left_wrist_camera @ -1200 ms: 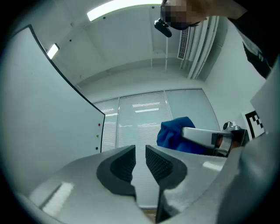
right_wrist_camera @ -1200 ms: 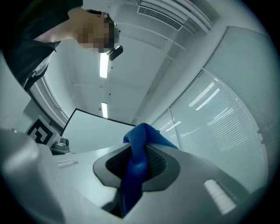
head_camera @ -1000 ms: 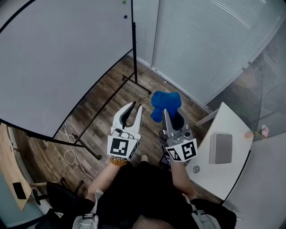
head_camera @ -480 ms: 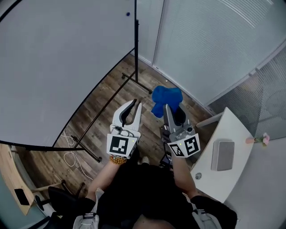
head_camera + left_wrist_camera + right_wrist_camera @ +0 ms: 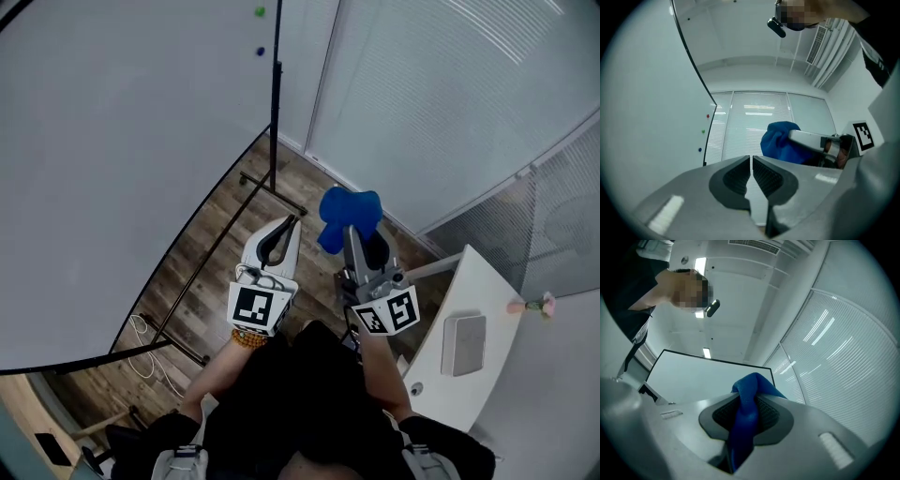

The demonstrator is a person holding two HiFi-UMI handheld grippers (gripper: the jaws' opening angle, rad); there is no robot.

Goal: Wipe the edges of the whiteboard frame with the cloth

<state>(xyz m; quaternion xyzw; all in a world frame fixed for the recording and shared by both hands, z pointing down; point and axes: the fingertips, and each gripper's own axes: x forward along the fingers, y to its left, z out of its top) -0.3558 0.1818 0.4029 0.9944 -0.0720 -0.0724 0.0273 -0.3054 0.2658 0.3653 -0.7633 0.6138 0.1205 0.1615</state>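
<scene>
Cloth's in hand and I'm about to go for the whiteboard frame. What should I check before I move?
1. Blue cloth clamped in right tongs: ok.
2. Cloth bunch sticks out past the tong tips, enough to wipe with: ok.
3. Left tongs shut and empty: ok.
4. Cloth touching the whiteboard frame: not ok, apart from it.
5. Dirt on the frame edges: cannot tell.

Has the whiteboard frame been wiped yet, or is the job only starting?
Only starting, it seems. Done: the cloth is picked up, pinched in the right gripper. In hand: it is held in the air, not touching the whiteboard or its frame. The left gripper is shut and empty. Left: wiping along the frame's edges.
</scene>
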